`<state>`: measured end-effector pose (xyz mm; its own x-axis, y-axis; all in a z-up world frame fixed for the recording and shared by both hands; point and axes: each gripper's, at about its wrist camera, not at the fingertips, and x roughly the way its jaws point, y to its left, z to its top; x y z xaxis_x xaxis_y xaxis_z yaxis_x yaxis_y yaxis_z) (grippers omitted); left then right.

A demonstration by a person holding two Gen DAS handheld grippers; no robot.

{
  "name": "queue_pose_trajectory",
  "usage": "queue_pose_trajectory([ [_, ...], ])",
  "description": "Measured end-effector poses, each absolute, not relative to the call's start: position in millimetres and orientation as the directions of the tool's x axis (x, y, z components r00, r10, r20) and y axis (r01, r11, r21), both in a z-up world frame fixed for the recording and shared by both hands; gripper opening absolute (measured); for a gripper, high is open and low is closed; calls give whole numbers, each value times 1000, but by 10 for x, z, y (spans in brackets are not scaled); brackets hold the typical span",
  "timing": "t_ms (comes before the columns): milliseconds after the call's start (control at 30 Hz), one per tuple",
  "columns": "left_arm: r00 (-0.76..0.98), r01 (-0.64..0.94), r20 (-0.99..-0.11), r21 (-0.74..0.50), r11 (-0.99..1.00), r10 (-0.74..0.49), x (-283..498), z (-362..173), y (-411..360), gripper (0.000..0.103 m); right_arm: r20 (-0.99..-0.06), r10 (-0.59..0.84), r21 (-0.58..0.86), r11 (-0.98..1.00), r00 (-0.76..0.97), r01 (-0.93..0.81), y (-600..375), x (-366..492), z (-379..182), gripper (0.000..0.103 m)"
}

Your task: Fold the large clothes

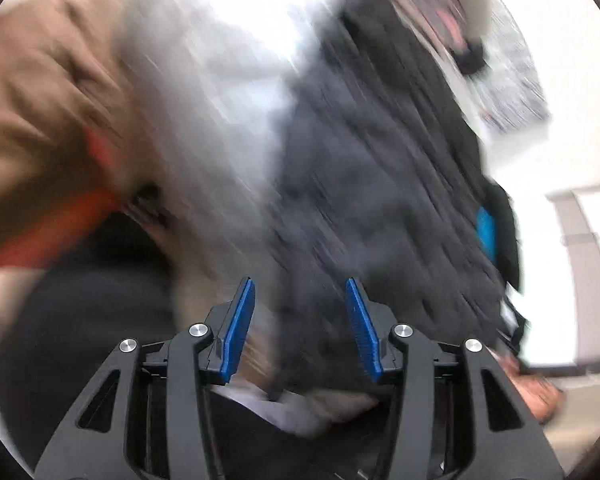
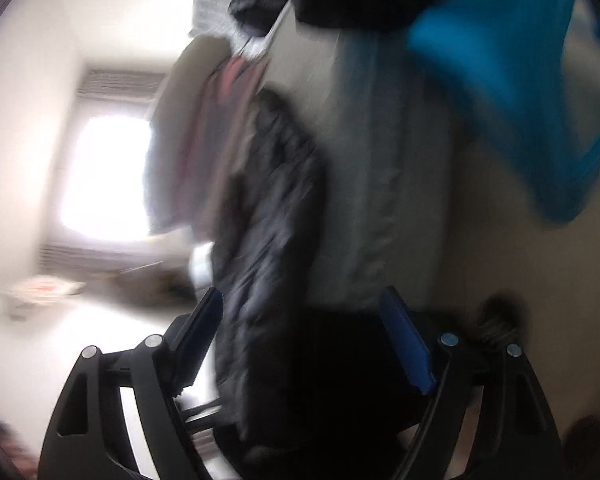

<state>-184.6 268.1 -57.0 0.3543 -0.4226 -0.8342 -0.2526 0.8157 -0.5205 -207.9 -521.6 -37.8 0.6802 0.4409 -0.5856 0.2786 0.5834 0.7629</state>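
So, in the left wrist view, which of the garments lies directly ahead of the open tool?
The dark grey-black garment. It runs up from the left tool, while the brown garment stays far to the left.

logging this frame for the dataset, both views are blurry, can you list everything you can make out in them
dark garment: one, dark grey to black, quilted-looking, runs up the middle of both views ahead of the fingers
tan garment: one, brown with an orange strip, left side of the left wrist view
teal item: one, bright blue-green, upper right of the right wrist view; too blurred to name
pale bedding: grey-white, beside the dark garment
hanging clothes: pinkish and beige, count unclear, upper middle of the right wrist view
window: one, bright white, left of the right wrist view
left gripper: black with blue pads, open, nothing clamped
right gripper: black with blue pads, open, dark garment lies between the fingers
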Motion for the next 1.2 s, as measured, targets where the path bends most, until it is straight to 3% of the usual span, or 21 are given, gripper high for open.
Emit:
queue_pose_trajectory([
  [33, 387, -273, -846, -484, 832, -366, -1836, -468, 2777, 45, -625, 360, 695, 661, 692, 284, -5194, -2052, -203, 78],
  [133, 529, -278, -794, -495, 823, -299, -1655, -76, 3016, 50, -585, 349, 664, 725, 732, 186, -5046, -1823, 238, 78],
  [200, 595, -190, -730, -533, 825, -335, -1409, 135, 2926, 61, -573, 414, 660, 745, 707, 99, -4844, -1495, 451, 86],
  [300, 630, -79, -655, -588, 805, -417, -894, 263, 2671, 63, -545, 590, 702, 709, 596, -61, -4350, -844, 646, 87],
  [367, 623, -49, -639, -608, 793, -451, -516, 248, 2455, 63, -512, 742, 764, 624, 434, -167, -3787, -276, 618, 88],
  [433, 608, -46, -649, -604, 796, -457, -166, 156, 2293, 63, -529, 793, 777, 596, 301, -203, -3290, 118, 525, 88],
  [667, 539, -109, -711, -590, 800, -451, 486, -307, 2093, 63, -558, 829, 806, 548, 23, -223, -1708, 1030, -141, 88],
  [767, 504, -124, -727, -595, 794, -467, 555, -469, 2135, 63, -531, 847, 834, 520, -12, -186, -1476, 1184, -421, 88],
  [900, 443, -119, -692, -676, 727, -571, 565, -640, 2118, 63, -410, 910, 908, 400, -63, -126, -1283, 1191, -650, 88],
  [1067, 379, -36, -629, -743, 668, -679, 225, -586, 2055, 63, -253, 958, 962, 233, -138, -145, -1202, 857, -547, 88],
  [1200, 306, 24, -654, -721, 693, -692, -180, -506, 2030, 63, -256, 936, 954, 205, -241, -217, -1106, 442, -354, 88],
])
